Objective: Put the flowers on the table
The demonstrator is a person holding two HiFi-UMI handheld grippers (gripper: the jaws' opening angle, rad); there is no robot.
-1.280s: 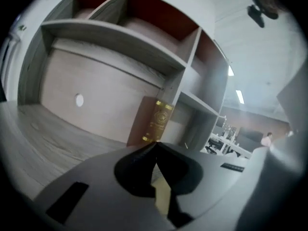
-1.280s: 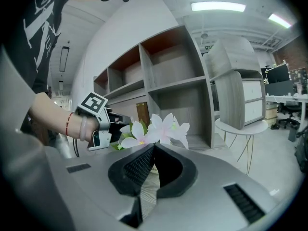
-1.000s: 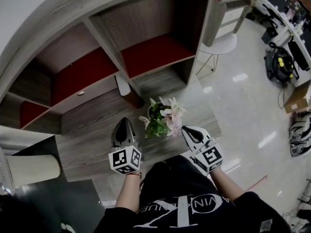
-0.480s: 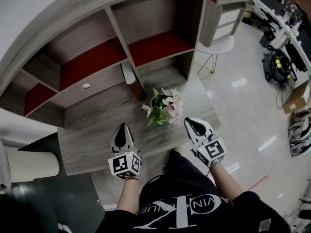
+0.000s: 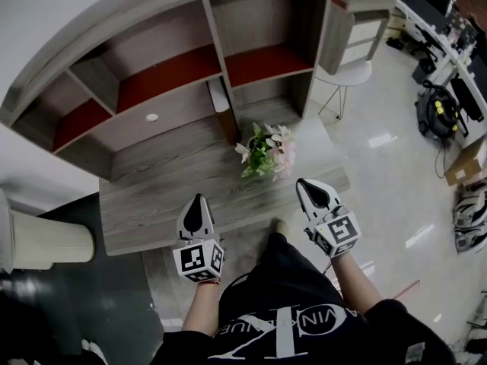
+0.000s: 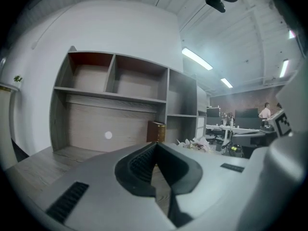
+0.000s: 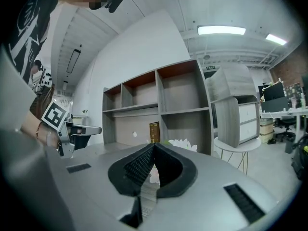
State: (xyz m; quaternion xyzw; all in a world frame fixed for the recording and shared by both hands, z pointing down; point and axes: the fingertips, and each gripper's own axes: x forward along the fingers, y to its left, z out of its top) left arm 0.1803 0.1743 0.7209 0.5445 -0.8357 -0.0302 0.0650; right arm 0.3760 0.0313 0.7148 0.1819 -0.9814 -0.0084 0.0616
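A small pot of pink and white flowers with green leaves (image 5: 266, 150) stands upright on the grey wooden table (image 5: 152, 196), right of its middle and in front of the shelf unit. My left gripper (image 5: 198, 200) hovers over the table's front edge, left of the flowers, shut and empty. The right gripper (image 5: 303, 183) is near the front right corner, just right of and nearer than the flowers, also shut with nothing in it. The flowers (image 6: 195, 143) show past the closed left gripper (image 6: 155, 146), and the flowers (image 7: 182, 144) sit just behind the closed right gripper (image 7: 154, 147).
An open shelf unit (image 5: 175, 67) with red-backed compartments rises behind the table. A brown box (image 5: 226, 120) stands by its divider. A white round stool (image 5: 346, 73) is on the floor at the right. A beige cylinder (image 5: 49, 242) lies at the left. Office desks fill the far right.
Both grippers have drawn back from either side of the flowers toward the table's front edge. The flowers stay standing on the table, untouched.
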